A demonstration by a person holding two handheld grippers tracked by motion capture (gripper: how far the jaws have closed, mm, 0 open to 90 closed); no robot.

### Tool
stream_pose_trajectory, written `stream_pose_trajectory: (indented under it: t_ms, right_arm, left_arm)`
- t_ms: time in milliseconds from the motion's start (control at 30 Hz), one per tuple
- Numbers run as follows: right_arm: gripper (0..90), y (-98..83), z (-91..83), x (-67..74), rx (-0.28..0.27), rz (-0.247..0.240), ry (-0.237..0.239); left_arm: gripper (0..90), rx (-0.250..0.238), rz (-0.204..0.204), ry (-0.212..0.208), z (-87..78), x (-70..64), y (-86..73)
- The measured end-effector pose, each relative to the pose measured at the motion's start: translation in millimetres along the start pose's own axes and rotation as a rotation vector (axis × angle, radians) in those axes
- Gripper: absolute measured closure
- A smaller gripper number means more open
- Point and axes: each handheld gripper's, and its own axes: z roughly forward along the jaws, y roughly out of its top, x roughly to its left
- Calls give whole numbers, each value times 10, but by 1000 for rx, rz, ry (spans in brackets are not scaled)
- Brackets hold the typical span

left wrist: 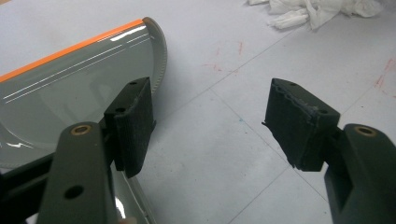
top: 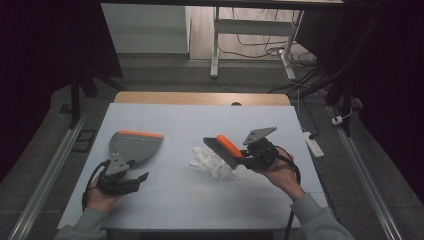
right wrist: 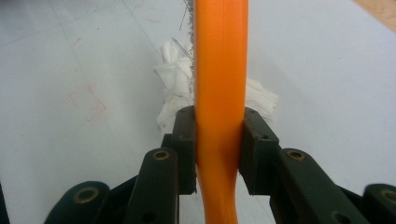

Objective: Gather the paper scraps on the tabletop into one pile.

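High view: the right gripper (top: 248,152) clamps the brush (top: 223,148) by its orange handle, bristles just above the paper wad (top: 210,161) mid-table. The dustpan (top: 134,145) lies left, well apart.

Left gripper view: the left gripper (left wrist: 212,123) gapes, empty, beside the dustpan (left wrist: 70,88).

Right gripper view: the pads squeeze the handle (right wrist: 220,88). Best to sweep low, bristles flat, towards the pan's orange lip, with the pan steadied first.
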Motion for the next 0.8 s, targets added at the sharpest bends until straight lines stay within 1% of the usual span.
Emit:
stream_pose_trajectory:
  t_ms: [100, 133, 233, 300, 367, 400, 467, 500, 533, 600, 667, 700, 767, 800]
  right_arm:
    - [704, -19, -25, -11, -24, 6, -30]
    - [705, -15, -35, -10, -33, 17, -35]
    - [704, 23, -68, -40, -72, 31, -41]
    - [704, 59, -78, -51, -85, 34, -54]
    - [704, 106, -56, -70, -82, 37, -49]
    - [704, 133, -25, -71, -69, 34, -48]
    - [704, 178, 57, -62, -24, 39, -50]
    - [704, 201, 133, -49, 8, 37, -54]
    - [704, 208, 189, -42, 32, 24, -62]
    - [704, 211, 300, -45, 66, 26, -66]
    - [704, 201, 401, -51, 100, 20, -102]
    - [704, 194, 443, -51, 116, 7, -134]
    - [704, 185, 489, -61, 116, -4, -189]
    - [704, 187, 492, -77, 102, 3, -203]
  left_arm:
    - [334, 1, 0, 0, 1, -1, 0]
    - [334, 1, 0, 1, -1, -1, 0]
    - [334, 2, -2, 2, -1, 1, -1]
    - [334, 2, -2, 2, 2, 2, -2]
    - [334, 4, -1, 1, 6, 2, -1]
    - [334, 4, 0, 1, 5, 0, -1]
    - [334, 2, 1, 3, -1, -2, -2]
    - [334, 2, 0, 3, -3, 0, -3]
    - [334, 2, -1, 3, -5, 2, -4]
    - [334, 0, -4, 1, -4, 5, -6]
    - [334, 0, -2, 1, -3, 4, -6]
    - [334, 0, -1, 1, -3, 4, -6]
    - [334, -1, -3, 0, -4, 6, -7]
    - [334, -2, -4, 0, -6, 7, -8]
